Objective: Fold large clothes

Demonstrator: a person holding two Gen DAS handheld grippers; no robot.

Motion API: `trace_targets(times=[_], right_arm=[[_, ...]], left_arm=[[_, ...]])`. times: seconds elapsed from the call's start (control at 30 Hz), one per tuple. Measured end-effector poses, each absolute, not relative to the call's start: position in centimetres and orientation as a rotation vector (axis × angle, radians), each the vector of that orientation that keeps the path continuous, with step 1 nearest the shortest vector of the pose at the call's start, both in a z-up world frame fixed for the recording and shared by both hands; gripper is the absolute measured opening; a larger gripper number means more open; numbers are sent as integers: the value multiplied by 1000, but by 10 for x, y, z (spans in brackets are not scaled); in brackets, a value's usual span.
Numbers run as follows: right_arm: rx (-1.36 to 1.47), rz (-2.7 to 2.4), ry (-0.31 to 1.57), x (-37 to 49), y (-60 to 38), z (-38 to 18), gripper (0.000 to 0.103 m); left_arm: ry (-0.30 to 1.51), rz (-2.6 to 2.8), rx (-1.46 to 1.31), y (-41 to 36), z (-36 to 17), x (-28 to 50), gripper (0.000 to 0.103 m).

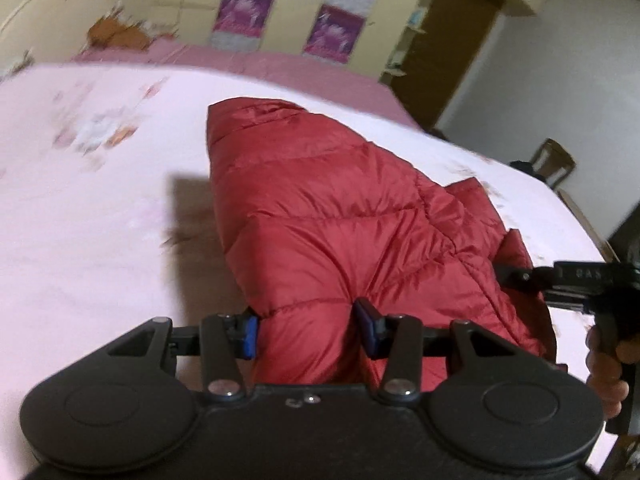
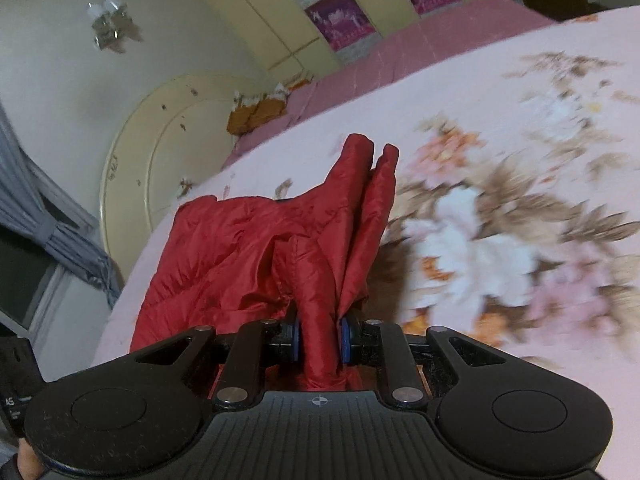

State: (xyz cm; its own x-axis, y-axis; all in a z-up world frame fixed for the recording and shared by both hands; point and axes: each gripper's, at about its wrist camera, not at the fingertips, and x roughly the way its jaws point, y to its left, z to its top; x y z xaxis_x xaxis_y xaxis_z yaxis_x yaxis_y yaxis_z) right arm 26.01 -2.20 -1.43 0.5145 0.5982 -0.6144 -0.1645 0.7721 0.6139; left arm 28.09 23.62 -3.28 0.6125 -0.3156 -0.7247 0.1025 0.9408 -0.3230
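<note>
A red quilted puffer jacket [image 1: 328, 216] lies on the pink floral bedsheet [image 1: 80, 220]. My left gripper [image 1: 307, 328] is shut on a thick padded fold of the jacket near its close edge, blue pads pressing both sides. My right gripper [image 2: 319, 340] is shut on a bunched fold of the same jacket [image 2: 224, 256], which rises between its blue pads. The right gripper also shows in the left wrist view [image 1: 560, 280] at the jacket's right edge, with the hand holding it.
The bed's darker pink cover [image 1: 280, 64] runs along the far side. A cream wardrobe with purple panels [image 1: 248, 12] stands behind. A round cream headboard [image 2: 160, 160] and grey curtain [image 2: 48, 232] are at left. A wooden chair [image 1: 554, 162] stands at right.
</note>
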Motion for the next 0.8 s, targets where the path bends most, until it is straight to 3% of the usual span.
trace_targets(times=[0.17, 0.27, 0.33, 0.37, 0.47, 0.57, 0.8], right_arm=[[468, 422, 1017, 280, -5, -61, 19], [466, 420, 1006, 278, -14, -62, 26], [441, 380, 941, 265, -28, -46, 31], [422, 358, 896, 257, -35, -37, 32], [348, 384, 816, 248, -43, -16, 31], [241, 434, 816, 257, -17, -12, 8], [88, 384, 902, 281, 18, -49, 7]], left_arm=[[884, -229, -381, 253, -63, 285, 63], [871, -210, -363, 258, -58, 279, 68], [832, -184, -350, 272, -46, 266, 65], [793, -158, -335, 276, -38, 258, 57], [713, -169, -312, 281, -18, 257, 45], [720, -234, -226, 260, -13, 287, 39], [834, -276, -137, 236, -51, 339, 40]])
